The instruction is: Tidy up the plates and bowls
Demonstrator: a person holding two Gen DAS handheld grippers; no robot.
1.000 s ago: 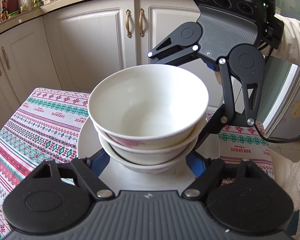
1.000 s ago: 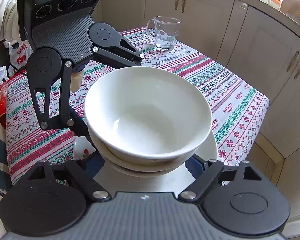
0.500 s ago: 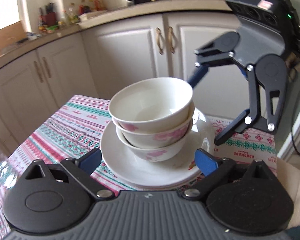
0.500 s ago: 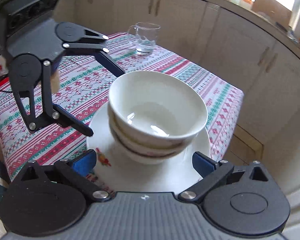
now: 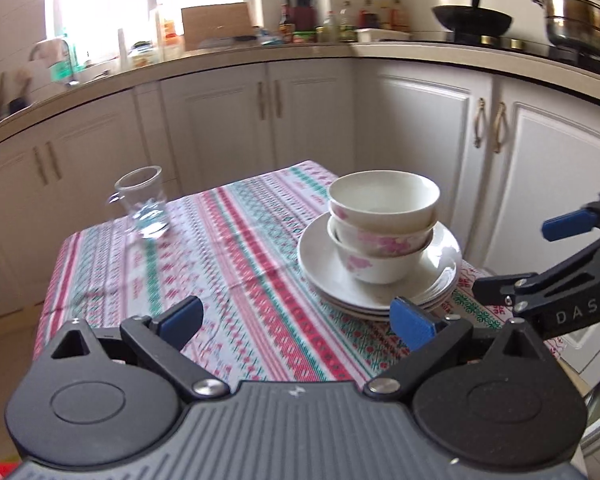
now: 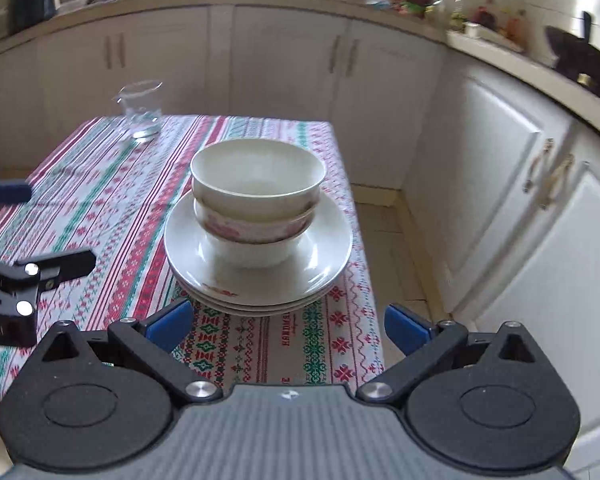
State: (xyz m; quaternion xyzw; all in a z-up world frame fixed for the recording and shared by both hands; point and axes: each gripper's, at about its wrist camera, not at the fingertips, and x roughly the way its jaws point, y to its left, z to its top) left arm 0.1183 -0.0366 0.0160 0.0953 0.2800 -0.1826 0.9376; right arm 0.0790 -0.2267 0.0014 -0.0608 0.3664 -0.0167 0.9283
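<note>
Three nested white bowls (image 5: pixel 382 224) (image 6: pixel 256 200) with pink flowers stand on a stack of white plates (image 5: pixel 444 268) (image 6: pixel 188 248) at the right edge of the table with its striped cloth (image 5: pixel 228 264) (image 6: pixel 100 200). My left gripper (image 5: pixel 296 320) hovers open in front of the stack, back from the plates, nothing between its blue pads. My right gripper (image 6: pixel 288 326) is open too, just short of the plates' near rim and empty. Each gripper shows at the edge of the other's view.
A clear glass mug (image 5: pixel 142 202) (image 6: pixel 140 110) stands at the far left corner of the table. White kitchen cabinets (image 5: pixel 420 140) and a countertop with bottles, a wok and a pot wrap around the back and right. Floor lies close beside the plates' side of the table.
Both grippers let go of the plate stack, opened wide and drew back from it. The stack now stands alone on the cloth, and both views have swung so the mug shows.
</note>
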